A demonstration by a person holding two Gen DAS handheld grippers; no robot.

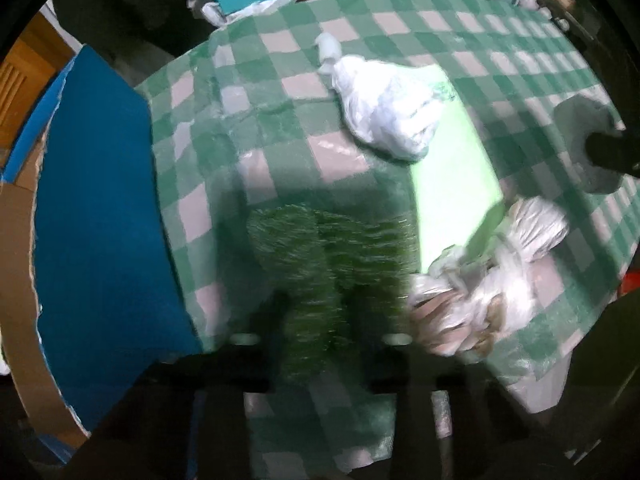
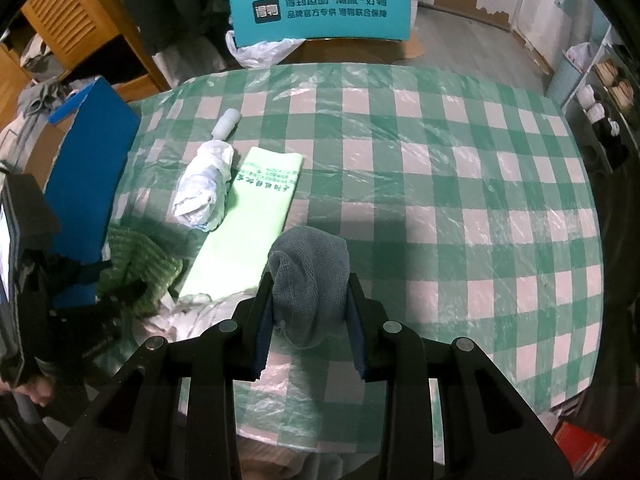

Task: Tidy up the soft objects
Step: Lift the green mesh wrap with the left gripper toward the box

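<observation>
I have a grey knitted bundle (image 2: 308, 276) clamped in my right gripper (image 2: 310, 300): both dark pads (image 2: 262, 332) press into its sides and it bulges up between them, over the green-and-white checked cloth (image 2: 460, 184) that covers the table under a clear plastic sheet. My left gripper (image 1: 316, 320) points steeply down onto a green knitted piece (image 1: 320, 248). That view is blurred, but the green knit sits between the two dark fingers, which stand close together, so I read them as pinched on it. From the right wrist camera I see the same green knit (image 2: 136, 264) bunched at the table's left edge with the left gripper's dark body (image 2: 72, 304) over it.

Just beside the green knit lies a flat pale green bag (image 2: 248, 232) with printed lettering, running away from me across the cloth. A tied white plastic bundle (image 2: 206, 188) rests against its left edge, partly on it, and a small pale cylinder (image 2: 226, 122) lies just beyond that bundle. Nearer to me, crumpled clear plastic bags (image 1: 480, 296) with something pale brown inside sit at the near end of the green bag, next to the green knit.

Off the left side of the table stands a blue box (image 2: 92, 168) with open cardboard flaps. Beyond the far edge is a teal box (image 2: 324, 12) with white lettering, a loose white plastic bag (image 2: 264, 54) against its lower left corner.
</observation>
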